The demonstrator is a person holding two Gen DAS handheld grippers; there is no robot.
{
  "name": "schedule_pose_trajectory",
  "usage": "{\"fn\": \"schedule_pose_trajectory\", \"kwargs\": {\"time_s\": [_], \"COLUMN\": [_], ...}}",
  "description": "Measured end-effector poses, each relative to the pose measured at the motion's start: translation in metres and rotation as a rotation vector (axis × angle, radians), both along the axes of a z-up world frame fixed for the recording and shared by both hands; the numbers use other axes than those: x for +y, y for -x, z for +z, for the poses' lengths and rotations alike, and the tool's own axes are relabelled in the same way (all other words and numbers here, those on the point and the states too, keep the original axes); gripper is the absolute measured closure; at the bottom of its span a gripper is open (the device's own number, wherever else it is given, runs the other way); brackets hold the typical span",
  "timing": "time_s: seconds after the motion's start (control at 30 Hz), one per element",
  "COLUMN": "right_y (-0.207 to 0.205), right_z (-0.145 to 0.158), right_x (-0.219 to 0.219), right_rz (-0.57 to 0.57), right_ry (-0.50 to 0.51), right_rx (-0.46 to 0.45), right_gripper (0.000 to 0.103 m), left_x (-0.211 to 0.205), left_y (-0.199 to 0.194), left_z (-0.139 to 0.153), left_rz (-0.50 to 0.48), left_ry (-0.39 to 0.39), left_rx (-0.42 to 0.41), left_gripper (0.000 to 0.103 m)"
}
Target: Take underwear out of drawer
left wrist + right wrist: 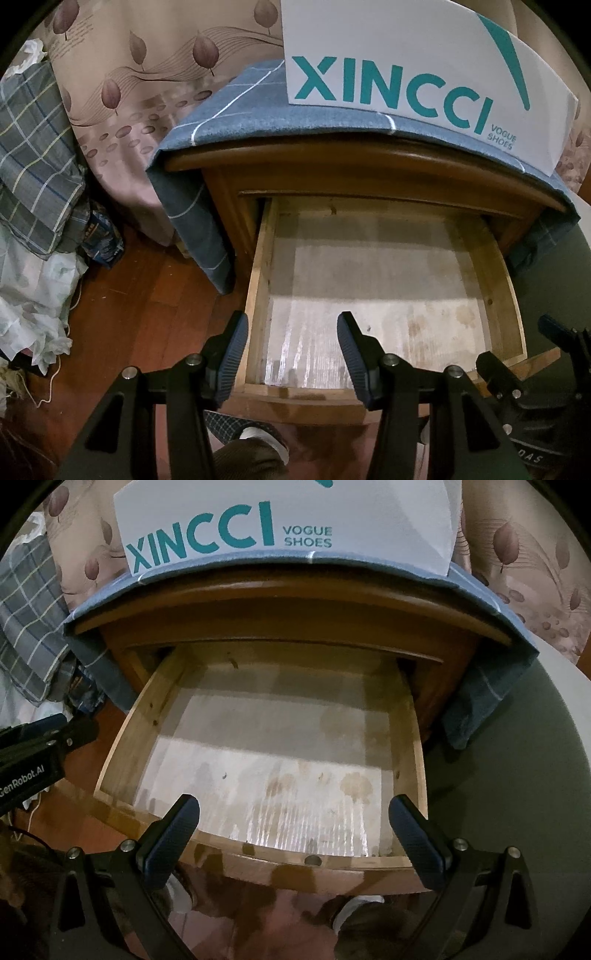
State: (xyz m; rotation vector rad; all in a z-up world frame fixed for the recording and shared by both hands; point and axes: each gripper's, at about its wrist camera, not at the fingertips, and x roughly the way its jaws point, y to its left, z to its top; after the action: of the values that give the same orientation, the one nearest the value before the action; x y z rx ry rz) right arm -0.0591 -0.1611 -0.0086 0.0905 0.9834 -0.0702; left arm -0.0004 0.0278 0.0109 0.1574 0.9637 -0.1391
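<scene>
Pale wood lines the open drawer [266,716], pulled well out of the nightstand [280,602], and its stained floor shows bare in both views: no underwear can be seen in it, nor anywhere else in either view. Both grippers hang above the front edge, pointing steeply down into it. The left gripper [291,354] stands spread with nothing between its pads, over the drawer's left wall; the right gripper [295,834] is spread wider, also empty, centred on the front rail. The sensible move, I judge, is to search the shaded back of the drawer at 12 o'clock, under the nightstand's top, before reaching in, since that strip is the only part partly hidden. Overhead, a blue cloth [229,110] drapes the top and hangs down at 9 and 3 o'clock, and a white shoe box [424,74] sits on it. A grey checked cloth [33,162] and crumpled paper [29,302] lie on the floor [140,295] at 9 o'clock. Neither blocks the way.
</scene>
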Motion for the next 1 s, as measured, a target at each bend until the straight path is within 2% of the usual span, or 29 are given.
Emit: {"fn": "schedule_pose_trajectory", "kwargs": {"time_s": [0.2, 1.0], "right_y": [0.0024, 0.0004], "right_z": [0.0046, 0.0011], "right_x": [0.0009, 0.0078], "right_rz": [-0.003, 0.015], "right_ry": [0.010, 0.022], "right_rx": [-0.027, 0.001], "right_gripper": [0.001, 0.001], "left_x": [-0.0015, -0.0019], "left_y": [-0.0005, -0.0001], "left_z": [-0.0011, -0.0053], "left_rz": [-0.004, -0.008], "left_ry": [-0.006, -0.025], "left_rx": [0.002, 0.009], "left_gripper": [0.052, 0.052]}}
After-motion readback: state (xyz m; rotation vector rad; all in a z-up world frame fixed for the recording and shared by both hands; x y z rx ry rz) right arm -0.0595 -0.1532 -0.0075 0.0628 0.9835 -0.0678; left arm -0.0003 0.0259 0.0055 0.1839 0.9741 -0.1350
